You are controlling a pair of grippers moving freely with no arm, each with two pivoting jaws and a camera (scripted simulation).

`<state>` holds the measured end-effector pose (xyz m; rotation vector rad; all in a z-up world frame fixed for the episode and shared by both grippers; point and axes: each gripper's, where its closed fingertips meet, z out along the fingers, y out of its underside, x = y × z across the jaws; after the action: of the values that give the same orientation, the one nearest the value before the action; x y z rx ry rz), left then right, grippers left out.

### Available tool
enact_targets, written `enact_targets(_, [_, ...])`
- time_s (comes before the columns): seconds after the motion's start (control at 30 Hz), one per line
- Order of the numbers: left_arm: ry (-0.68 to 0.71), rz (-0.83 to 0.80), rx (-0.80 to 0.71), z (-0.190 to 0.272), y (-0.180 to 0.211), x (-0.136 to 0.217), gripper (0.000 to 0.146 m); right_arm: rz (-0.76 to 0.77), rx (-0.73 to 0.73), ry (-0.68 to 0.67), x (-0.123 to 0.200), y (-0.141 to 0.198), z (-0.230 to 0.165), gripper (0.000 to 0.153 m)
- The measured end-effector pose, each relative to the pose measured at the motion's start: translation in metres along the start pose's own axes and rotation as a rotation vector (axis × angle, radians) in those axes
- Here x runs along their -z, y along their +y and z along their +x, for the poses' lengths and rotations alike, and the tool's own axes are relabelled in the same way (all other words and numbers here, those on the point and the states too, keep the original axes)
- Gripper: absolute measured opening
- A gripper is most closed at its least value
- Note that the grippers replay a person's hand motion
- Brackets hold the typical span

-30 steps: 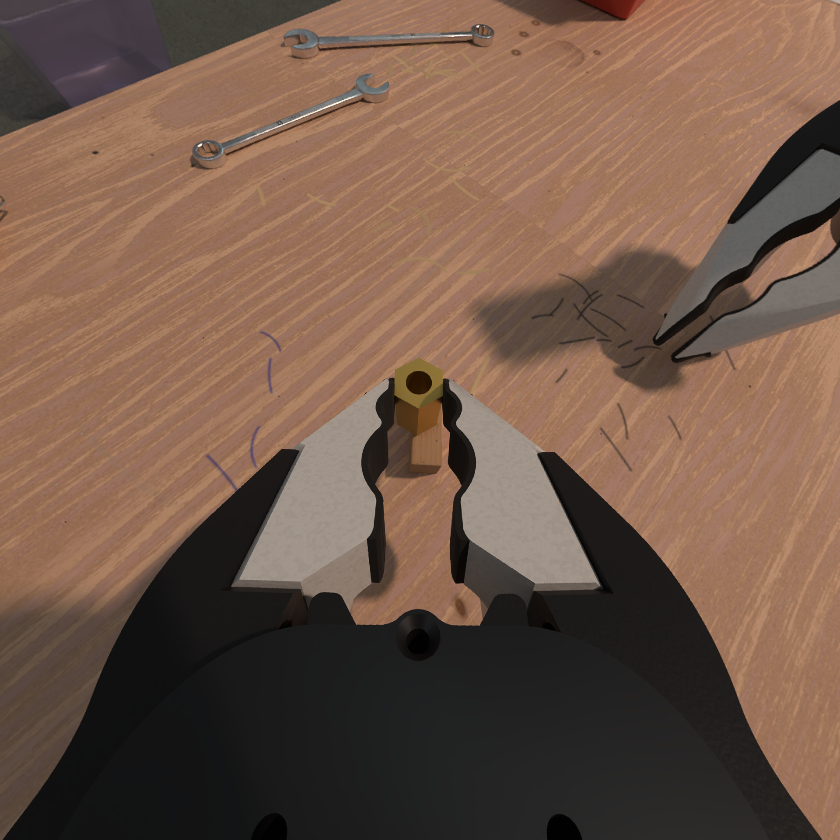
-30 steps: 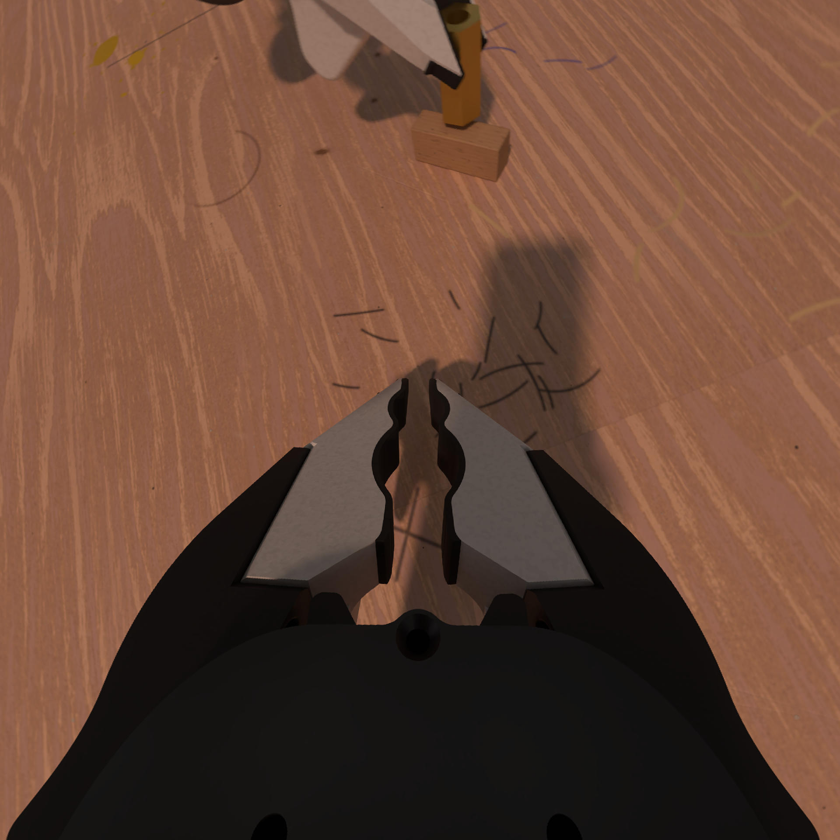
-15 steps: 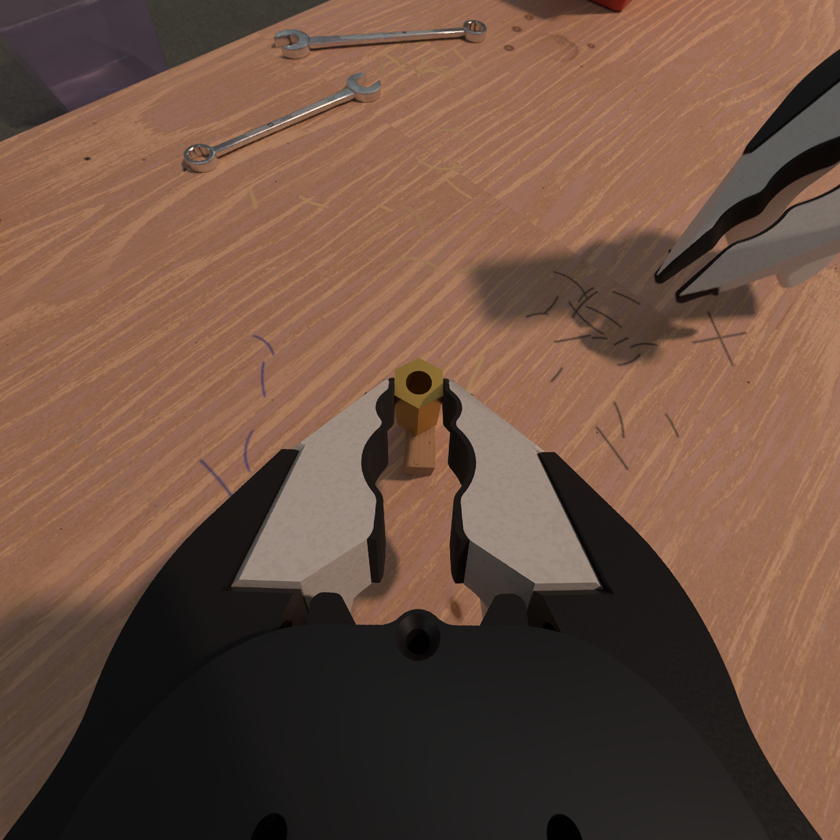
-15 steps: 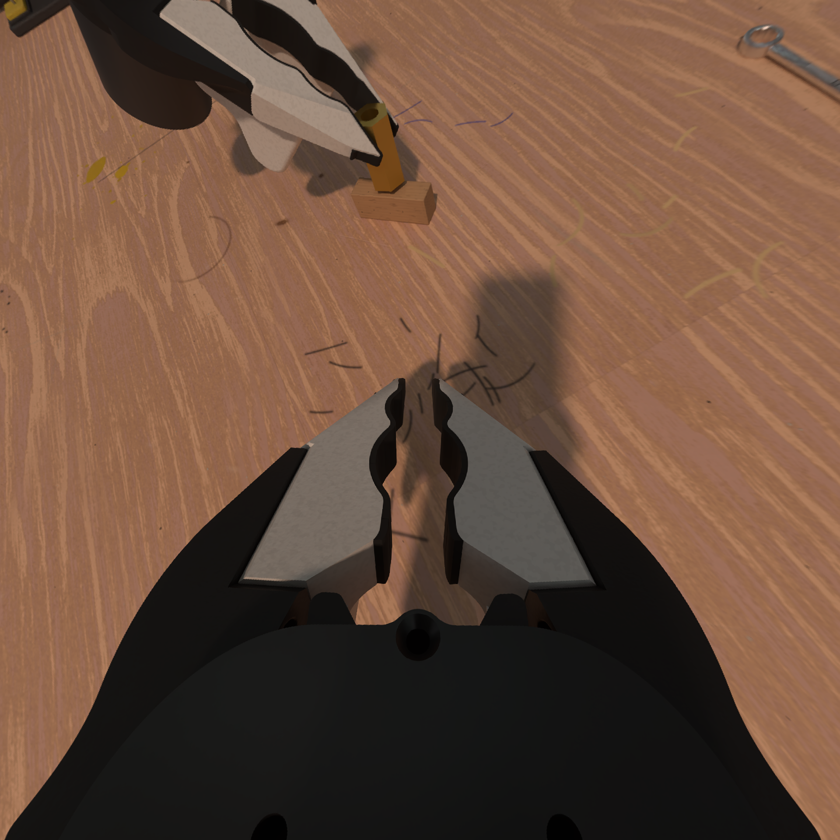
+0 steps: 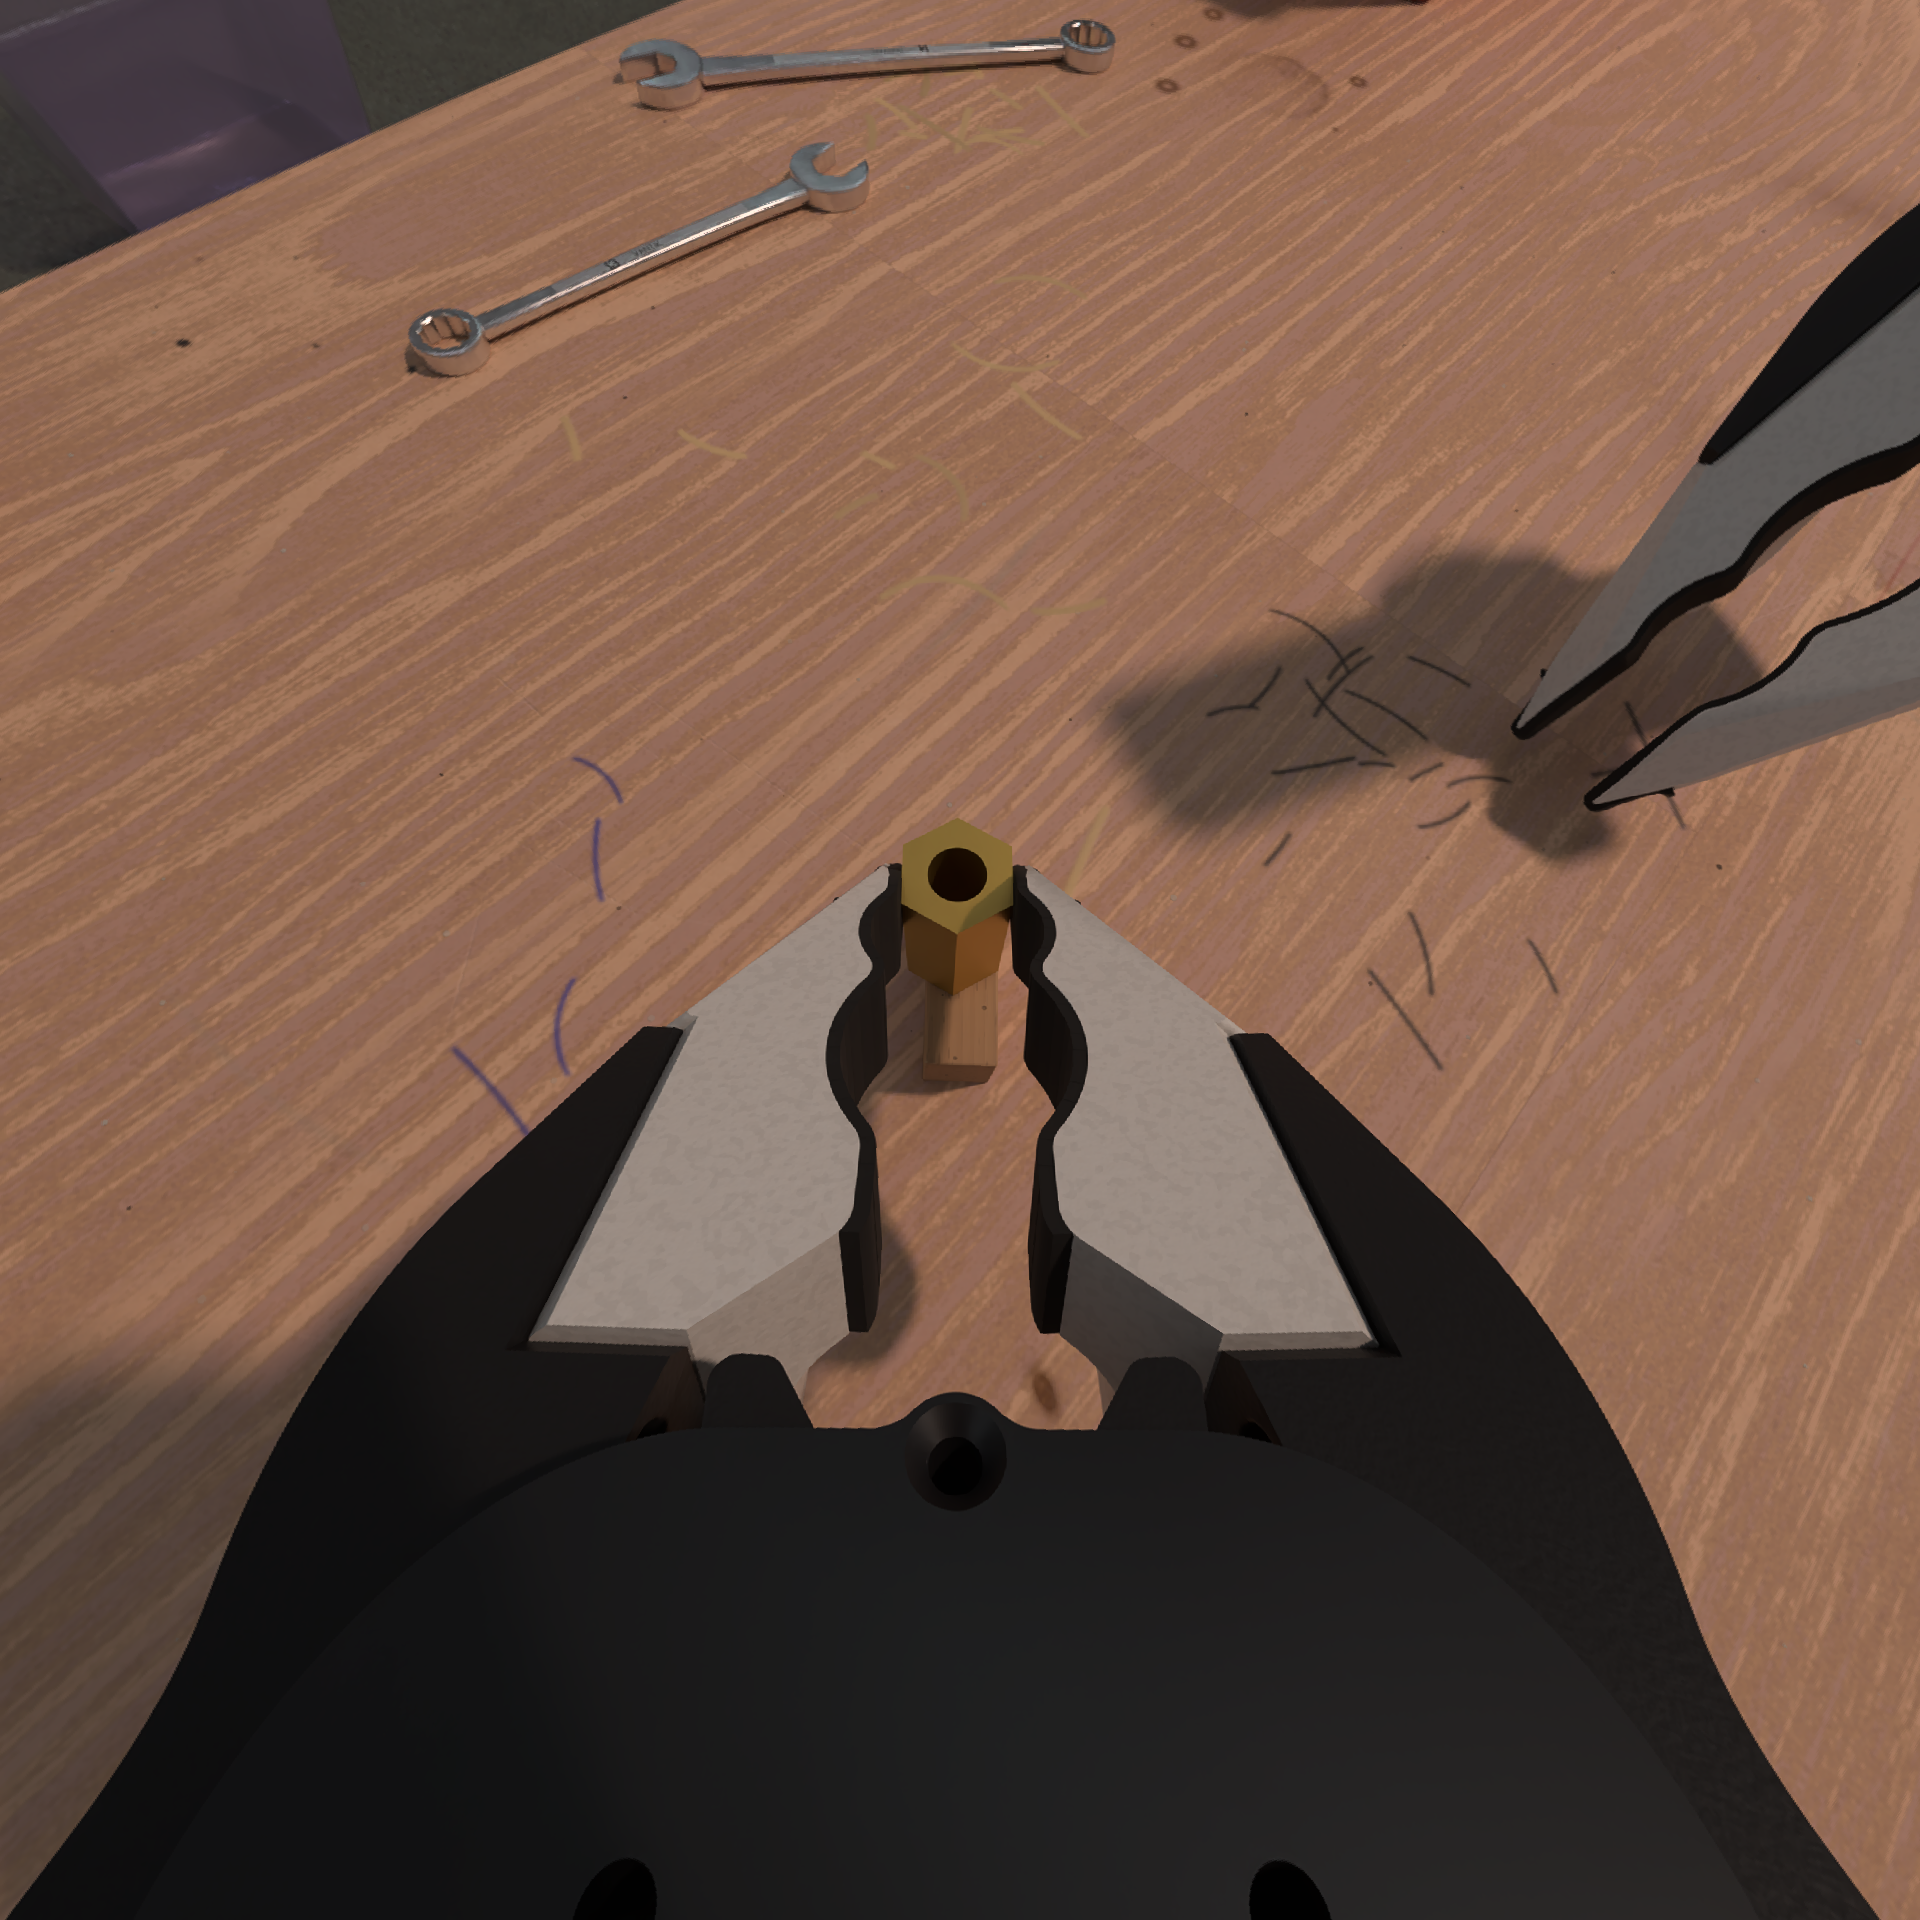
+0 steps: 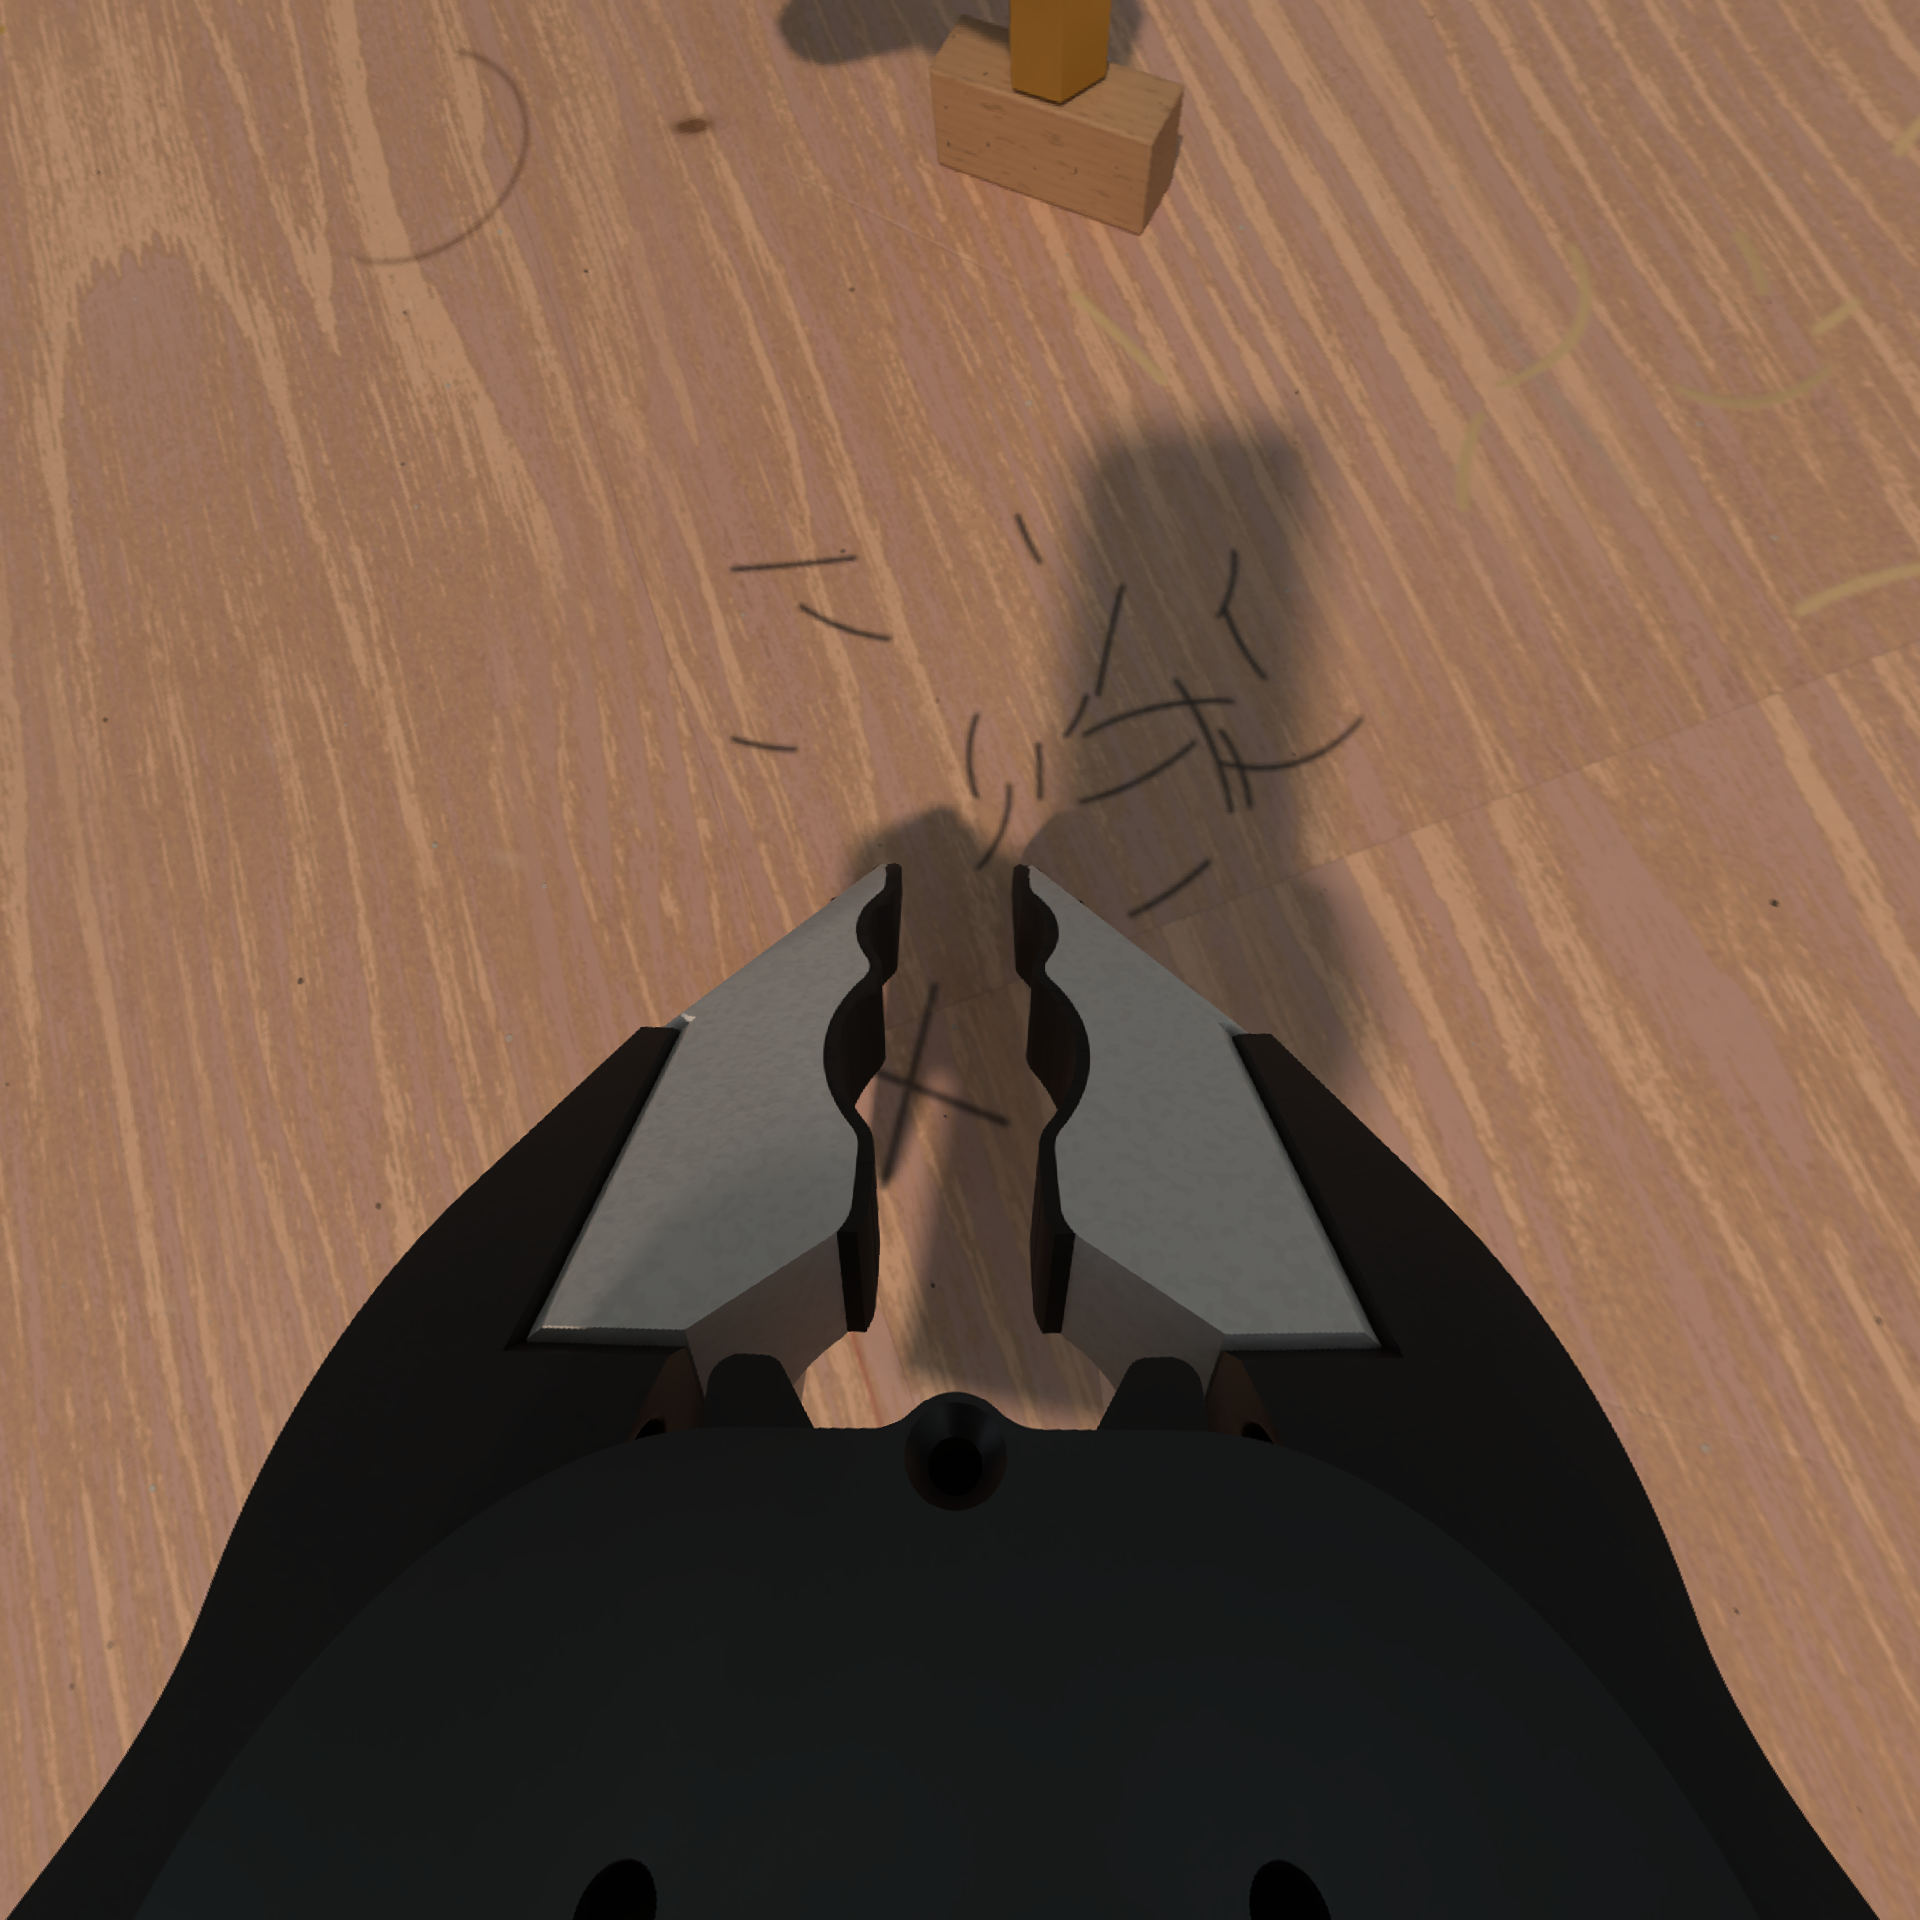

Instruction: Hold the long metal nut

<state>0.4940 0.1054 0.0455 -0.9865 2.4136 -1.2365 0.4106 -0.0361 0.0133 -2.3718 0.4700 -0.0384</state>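
The long metal nut (image 5: 956,914) is brass-coloured and hexagonal, and stands upright on a small wooden block (image 5: 961,1044) on the wooden table (image 5: 520,623). My left gripper (image 5: 956,878) is shut on the nut's upper end, one fingertip on each side. In the right wrist view the block (image 6: 1049,140) and the nut's lower part (image 6: 1058,52) show at the top edge. My right gripper (image 6: 956,878) is empty, jaws parted, low over scratch marks on the table. It also shows at the right of the left wrist view (image 5: 1558,766), well apart from the nut.
Two steel wrenches (image 5: 862,62) (image 5: 634,260) lie at the far side of the table. A purple container (image 5: 156,104) stands beyond the table's far left edge. Dark scratch marks (image 6: 1143,727) lie between the right gripper and the block.
My right gripper has opened its jaws wider and moved closer to the block after drawing back half a second ago. The left gripper stays shut on the nut.
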Motion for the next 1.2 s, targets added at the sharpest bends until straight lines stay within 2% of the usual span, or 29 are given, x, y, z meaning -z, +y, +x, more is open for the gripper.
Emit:
enact_targets(0.17, [0.002,-0.005,0.003,0.000,0.000,0.000,0.020,0.016,0.024,-0.012,-0.004,-0.006,-0.006,0.020])
enact_targets(0.3, [0.002,-0.005,-0.001,0.001,0.000,0.000,0.020,0.064,0.006,0.044,0.002,-0.013,0.004,0.022])
enact_targets(0.43, [0.003,-0.008,-0.006,0.002,0.000,0.000,0.020,0.065,-0.023,0.139,0.006,-0.013,0.021,0.016])
enact_targets(0.57, [0.004,-0.007,-0.006,0.002,0.000,-0.001,0.020,0.089,-0.052,0.167,0.002,-0.019,0.023,0.016])
enact_targets(0.73, [0.007,-0.013,-0.010,0.003,0.000,-0.001,0.020,0.023,-0.028,0.232,-0.011,-0.016,0.026,0.011])
enact_targets(0.87, [0.006,-0.014,-0.013,0.004,0.000,-0.001,0.020,0.008,-0.046,0.221,-0.007,-0.011,0.028,0.009])
enact_targets(1.07, [0.006,-0.013,-0.012,0.004,0.000,-0.001,0.020,0.091,-0.050,0.211,0.002,-0.022,0.028,0.015])
enact_targets(1.2, [0.008,-0.010,-0.010,0.004,0.000,-0.001,0.020,0.020,-0.007,0.227,-0.007,-0.014,0.026,0.015])
